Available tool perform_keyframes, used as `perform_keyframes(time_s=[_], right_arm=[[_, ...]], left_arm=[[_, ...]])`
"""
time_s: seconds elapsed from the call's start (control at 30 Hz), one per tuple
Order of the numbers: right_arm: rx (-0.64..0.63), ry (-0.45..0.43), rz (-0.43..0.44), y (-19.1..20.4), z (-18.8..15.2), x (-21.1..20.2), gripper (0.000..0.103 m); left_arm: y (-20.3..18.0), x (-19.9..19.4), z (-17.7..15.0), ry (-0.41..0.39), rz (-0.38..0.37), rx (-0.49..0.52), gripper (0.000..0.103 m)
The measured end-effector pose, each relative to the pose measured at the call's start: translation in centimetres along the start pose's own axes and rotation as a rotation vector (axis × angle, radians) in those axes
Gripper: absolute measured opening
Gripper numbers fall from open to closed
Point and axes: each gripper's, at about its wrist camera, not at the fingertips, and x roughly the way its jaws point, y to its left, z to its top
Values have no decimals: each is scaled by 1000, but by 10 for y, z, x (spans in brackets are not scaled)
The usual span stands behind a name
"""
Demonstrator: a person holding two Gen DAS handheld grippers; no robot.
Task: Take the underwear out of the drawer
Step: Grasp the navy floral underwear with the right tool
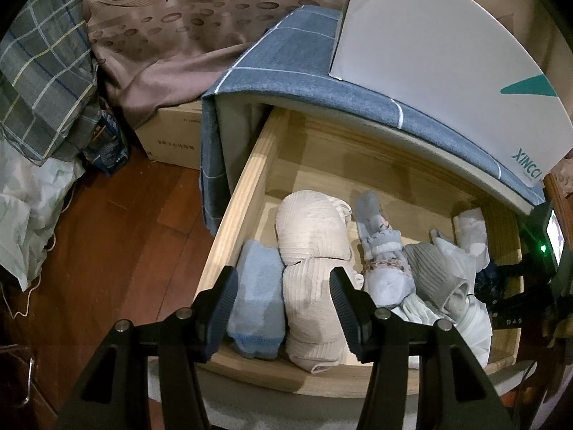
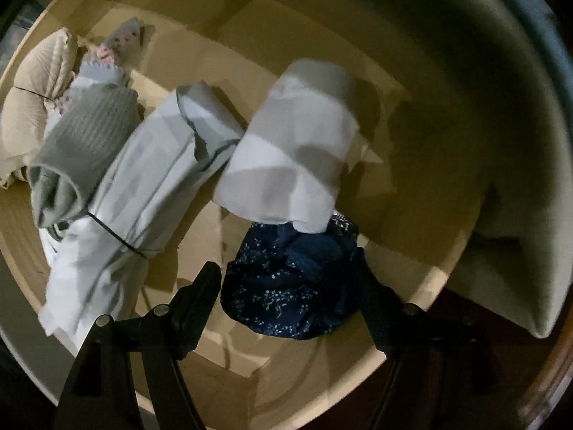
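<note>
Item one, drawer [image 1: 247, 179]: pale wood, pulled out from under a top draped in blue checked cloth [image 1: 286, 57], with a white box [image 1: 429, 46] standing on that cloth.

Item two, contents seen from my left wrist view, left to right: a light blue roll [image 1: 256, 301], two beige ribbed rolls [image 1: 315, 229] one behind the other, a floral grey piece [image 1: 383, 247], a grey ribbed roll [image 1: 433, 272], white rolls at the right.

Item three, left tongs [image 1: 283, 297]: I hold them part open above the drawer's front edge, gripping nothing; the light blue roll and the nearer beige roll show in the gap between the fingers, lower down (not touched, as far as I can see).

Item four, navy floral underwear [image 2: 290, 286]: a dark bundle with small white sprigs, lying on the drawer floor toward its right end, just in front of a white and grey roll [image 2: 290, 165] that overlaps its far edge.

Item five, right tongs [image 2: 286, 279]: jaws spread wide, one finger either side of the navy bundle. The right finger lies against the cloth; the left stands just clear, so no grip (picture is motion-blurred).

Item six, a long white roll [image 2: 143, 186] bound by a thin dark band, left of the navy bundle.
</note>
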Motion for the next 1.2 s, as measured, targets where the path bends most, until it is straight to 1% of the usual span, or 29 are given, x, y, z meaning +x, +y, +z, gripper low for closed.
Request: perform_keyframes(time_s=[0.03, 0.1, 0.23, 0.3, 0.4, 0.5, 0.63, 0.67, 0.73, 0.83, 0.9, 1.07, 1.1, 1.2], right_arm=[[-9, -5, 1, 0, 1, 2, 73], [-5, 4, 29, 2, 2, 4, 72], [44, -13, 106, 6, 0, 4, 62], [75, -13, 124, 6, 2, 3, 61], [102, -21, 123, 8, 0, 4, 62], [123, -32, 101, 14, -4, 4, 62], [181, -24, 86, 22, -12, 4, 62], [197, -22, 86, 31, -12, 11, 62], [225, -12, 86, 31, -15, 12, 60], [273, 21, 92, 30, -23, 15, 55], [299, 19, 95, 31, -28, 16, 46], [397, -10, 133, 37, -52, 18, 38], [419, -20, 139, 48, -61, 21, 37], [487, -56, 158, 46, -77, 15, 33]], left_arm=[[0, 0, 0, -1, 1, 0, 54], [0, 0, 0, -1, -1, 0, 54], [0, 0, 0, -4, 2, 0, 54], [0, 0, 0, -2, 1, -1, 54], [0, 0, 0, -4, 0, -1, 54], [1, 0, 0, -2, -1, -3, 54], [1, 0, 0, -1, 0, -3, 54], [0, 0, 0, -1, 0, -3, 54], [1, 0, 0, -2, 0, -2, 54], [1, 0, 0, -2, 0, -4, 54], [1, 0, 0, -1, -1, -3, 54], [0, 0, -1, 0, -1, -2, 54], [1, 0, 0, 0, -1, -1, 54], [1, 0, 0, 0, -1, -2, 54]])
